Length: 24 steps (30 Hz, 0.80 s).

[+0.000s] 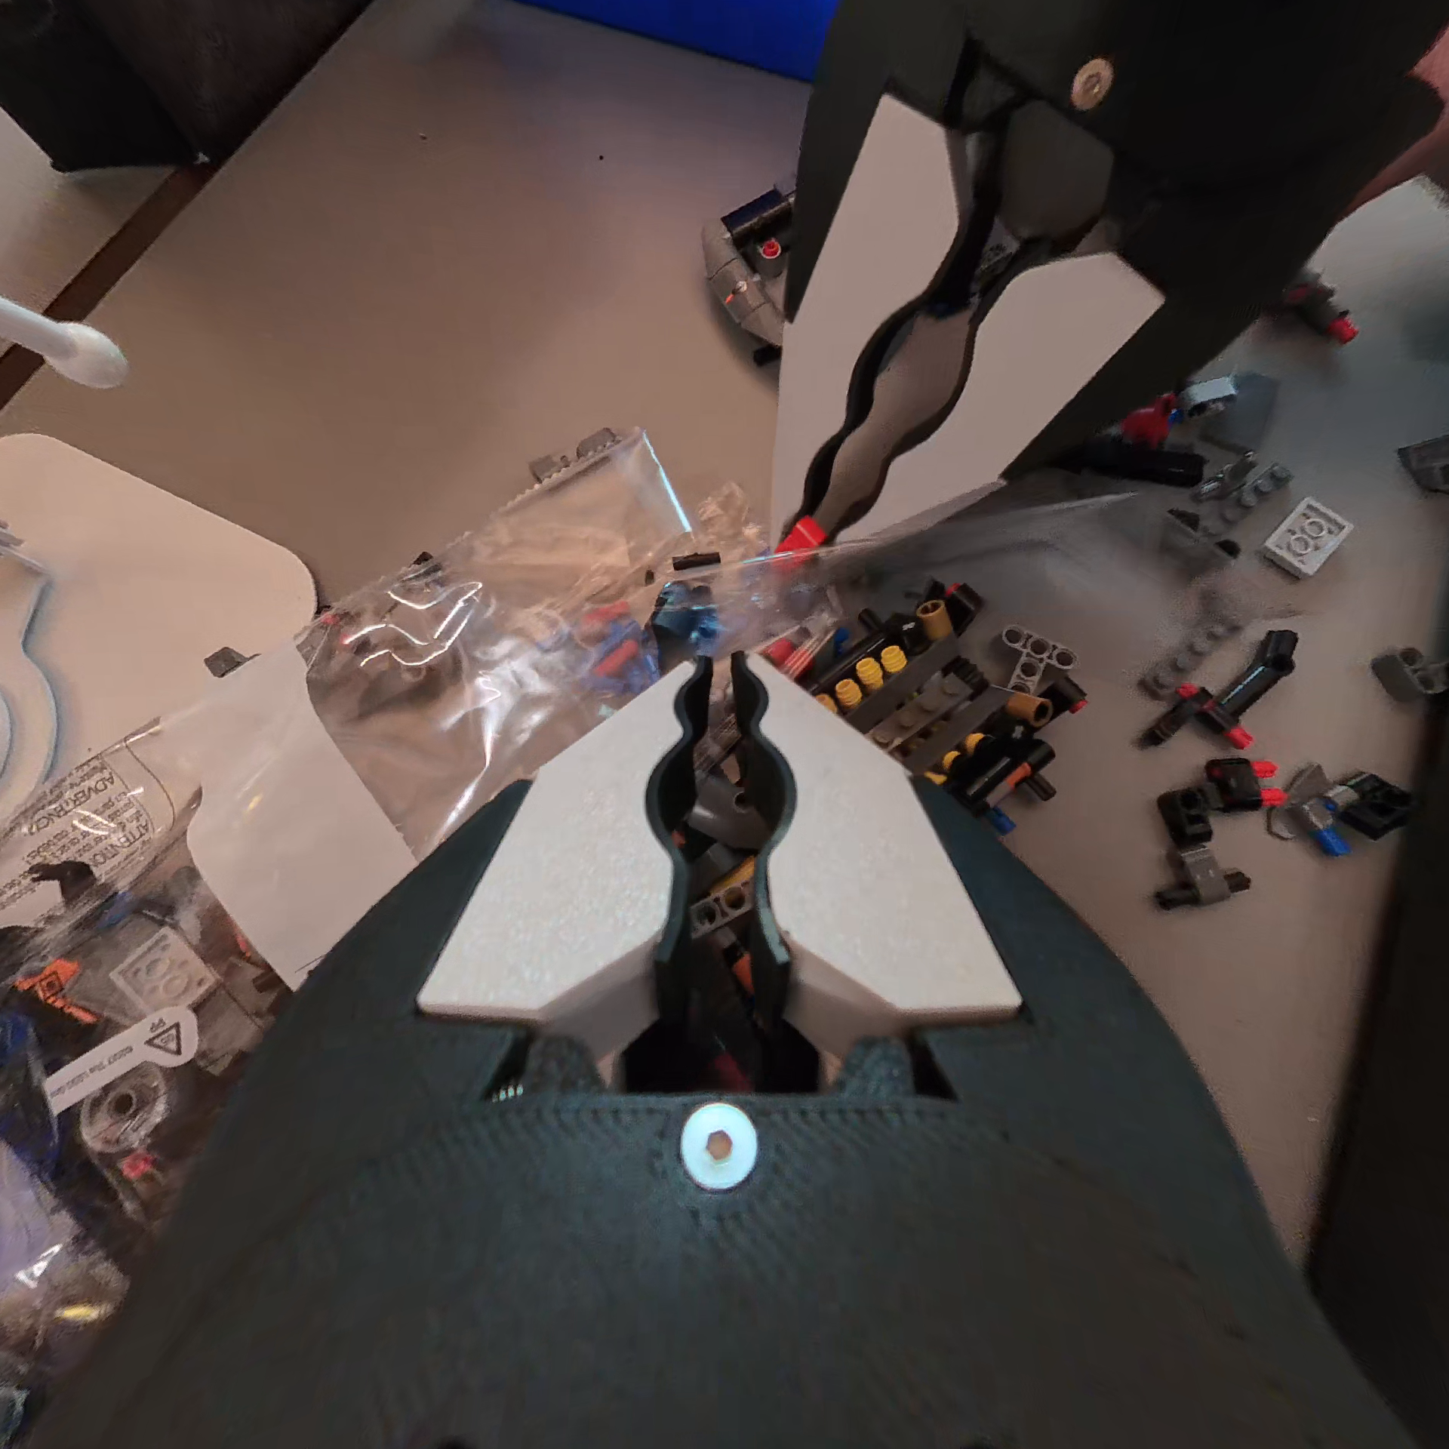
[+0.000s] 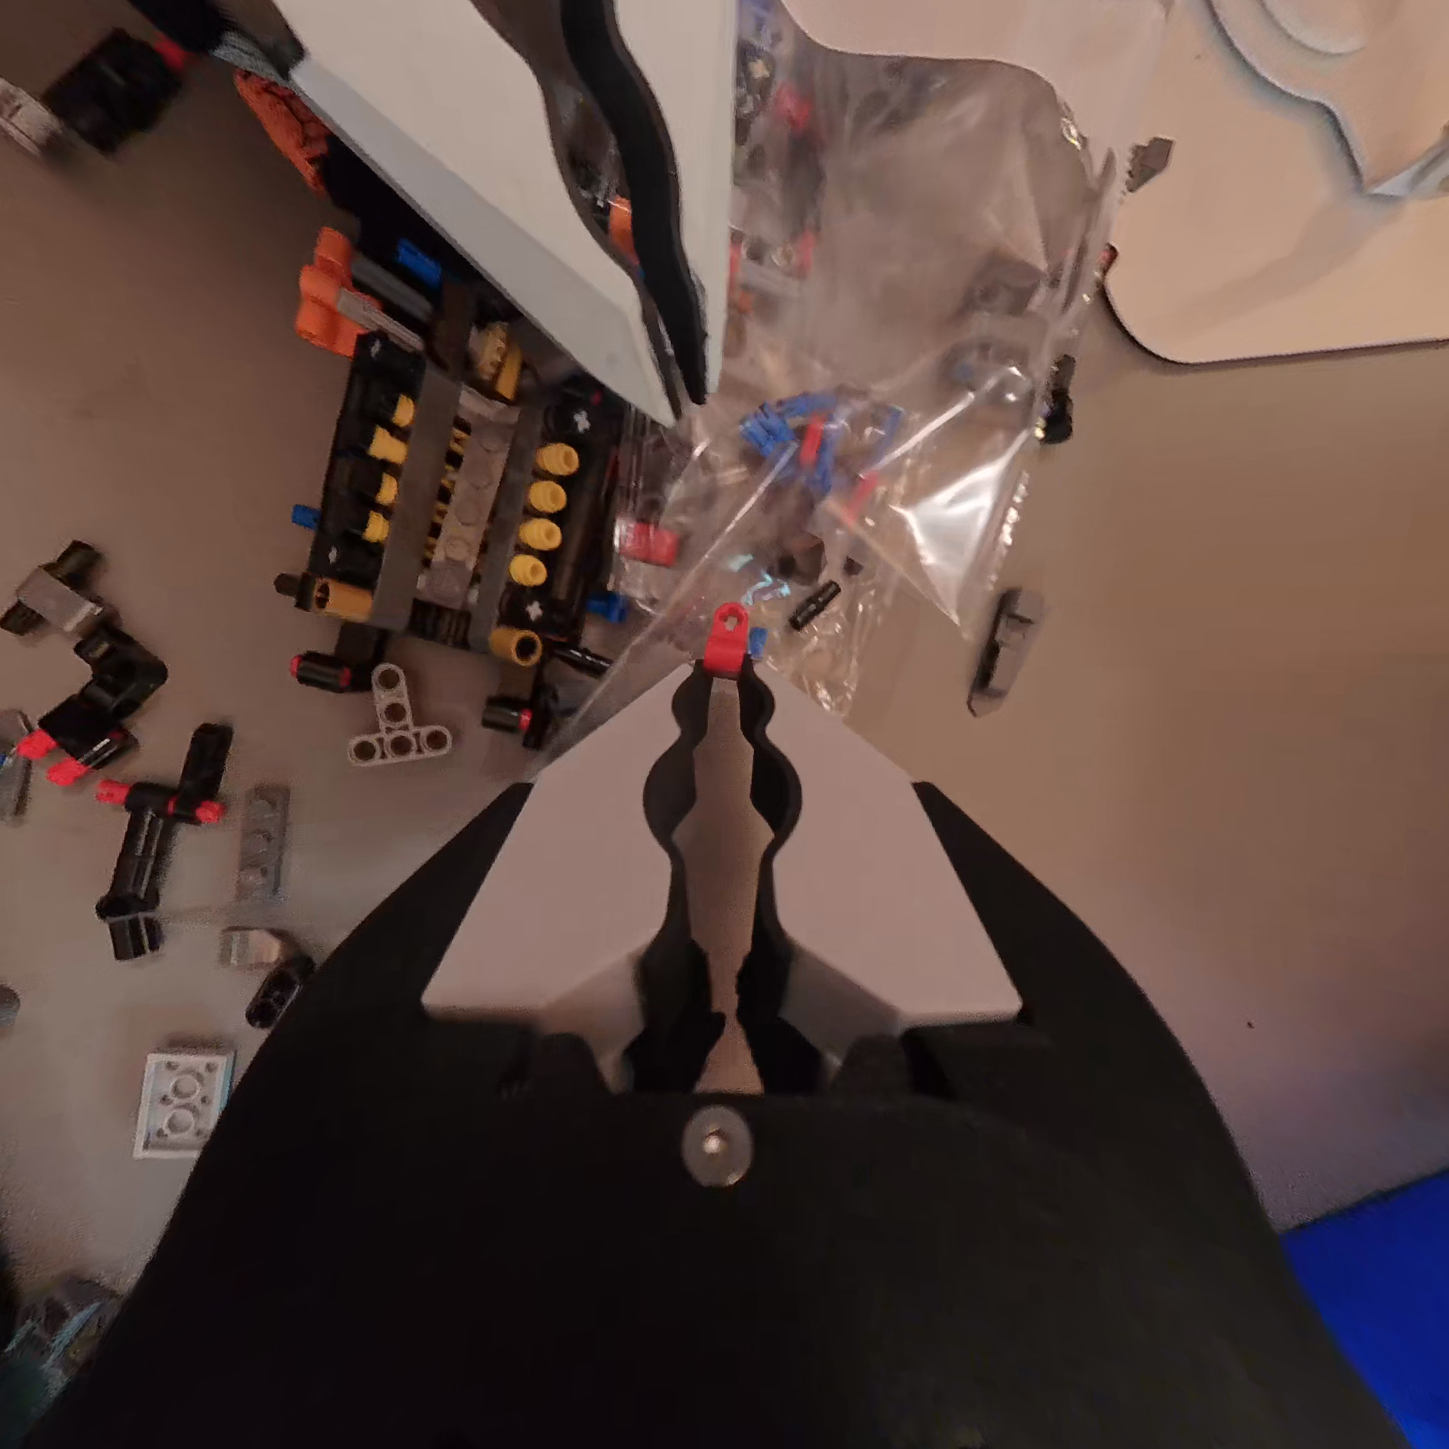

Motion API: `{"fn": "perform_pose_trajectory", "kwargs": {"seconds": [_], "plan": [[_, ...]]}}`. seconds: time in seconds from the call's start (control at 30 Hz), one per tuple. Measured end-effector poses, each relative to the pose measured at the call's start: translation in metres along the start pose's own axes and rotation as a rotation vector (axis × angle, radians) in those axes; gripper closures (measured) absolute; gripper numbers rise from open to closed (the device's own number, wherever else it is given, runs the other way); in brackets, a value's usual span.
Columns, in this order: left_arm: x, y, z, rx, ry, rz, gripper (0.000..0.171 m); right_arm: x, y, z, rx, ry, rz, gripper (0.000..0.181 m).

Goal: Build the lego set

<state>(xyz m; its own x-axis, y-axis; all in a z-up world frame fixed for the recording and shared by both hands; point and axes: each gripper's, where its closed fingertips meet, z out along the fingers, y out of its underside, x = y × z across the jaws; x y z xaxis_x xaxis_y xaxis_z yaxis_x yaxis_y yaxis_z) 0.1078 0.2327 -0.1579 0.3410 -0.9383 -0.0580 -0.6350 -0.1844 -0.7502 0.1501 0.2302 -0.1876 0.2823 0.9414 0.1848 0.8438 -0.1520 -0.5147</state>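
My right gripper (image 2: pixel 725 666) is shut on a small red lego piece (image 2: pixel 727 637) at its tips, just over the mouth of a clear plastic bag (image 2: pixel 878 486) of small blue, red and black parts. In the left wrist view it comes down from the top right (image 1: pixel 804 549) with the red piece (image 1: pixel 801 535). My left gripper (image 1: pixel 722 666) is shut, its tips pinching the edge of the bag (image 1: pixel 502 596). In the right wrist view it reaches in from the top (image 2: pixel 690 396). A half-built black and grey assembly with yellow pins (image 2: pixel 463 502) lies beside the bag (image 1: pixel 925 690).
Loose black, red and grey pieces are scattered on the tan table (image 1: pixel 1223 706) (image 2: pixel 133 808). There is also a white square plate (image 1: pixel 1305 537) (image 2: pixel 184 1098) and a grey T-shaped beam (image 2: pixel 400 729). A second bag of parts (image 1: pixel 94 980) and a white sheet (image 1: pixel 118 549) lie at the left. There is about 6 centimeters between the tips of the two grippers. About 15 centimeters separates my right fingertips from the white square plate (image 2: pixel 184 1098). It is also in sight in the left wrist view (image 1: pixel 1302 536).
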Motion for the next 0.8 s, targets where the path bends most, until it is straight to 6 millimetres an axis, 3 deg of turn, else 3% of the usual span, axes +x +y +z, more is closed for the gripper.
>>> {"fn": "perform_pose_trajectory", "kwargs": {"seconds": [0.37, 0.8], "plan": [[-0.002, 0.001, 0.0, -0.007, -0.013, 0.005, 0.17, -0.028, -0.016, 0.003, 0.04, -0.101, -0.054, 0.177], [-0.001, 0.003, 0.001, -0.013, -0.003, 0.002, 0.17, 0.009, -0.006, 0.011, -0.027, 0.053, 0.054, 0.177]]}}
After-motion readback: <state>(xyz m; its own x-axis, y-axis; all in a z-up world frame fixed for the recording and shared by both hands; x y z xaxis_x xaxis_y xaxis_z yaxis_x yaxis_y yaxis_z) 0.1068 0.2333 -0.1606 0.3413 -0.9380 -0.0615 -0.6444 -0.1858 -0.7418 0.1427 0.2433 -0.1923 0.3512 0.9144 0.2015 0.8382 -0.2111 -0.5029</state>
